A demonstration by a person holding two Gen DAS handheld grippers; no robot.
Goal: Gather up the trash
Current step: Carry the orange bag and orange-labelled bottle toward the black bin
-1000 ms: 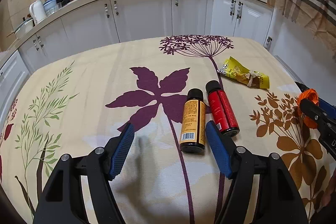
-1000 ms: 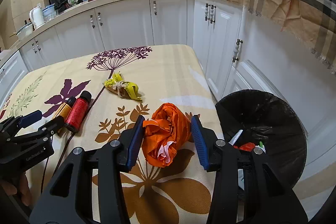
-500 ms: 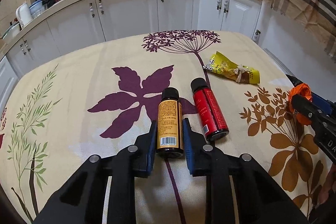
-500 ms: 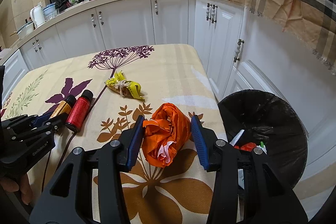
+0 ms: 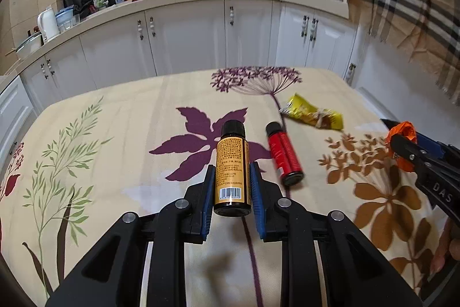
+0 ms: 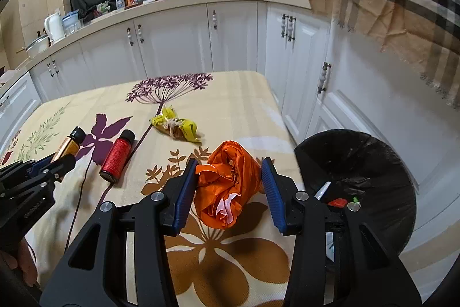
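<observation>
Amber bottle (image 5: 232, 171), one of two, is pinched low-centre by the left gripper (image 5: 232, 186); red bottle (image 5: 283, 153) and one yellow wrapper (image 5: 312, 115) lie right; right gripper (image 6: 228, 184) clamps one orange bag (image 6: 227, 186) beside one black bin (image 6: 371, 163).

Amber bottle (image 5: 232, 167) clamped; orange bag (image 6: 227, 186) crumpled

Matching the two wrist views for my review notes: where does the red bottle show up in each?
Left wrist view: the red bottle lies right of centre on the tablecloth, beside the amber bottle.
Right wrist view: the red bottle lies left of centre, cap pointing away.
Shared landmark: the yellow wrapper, just beyond the bottle in both.
</observation>
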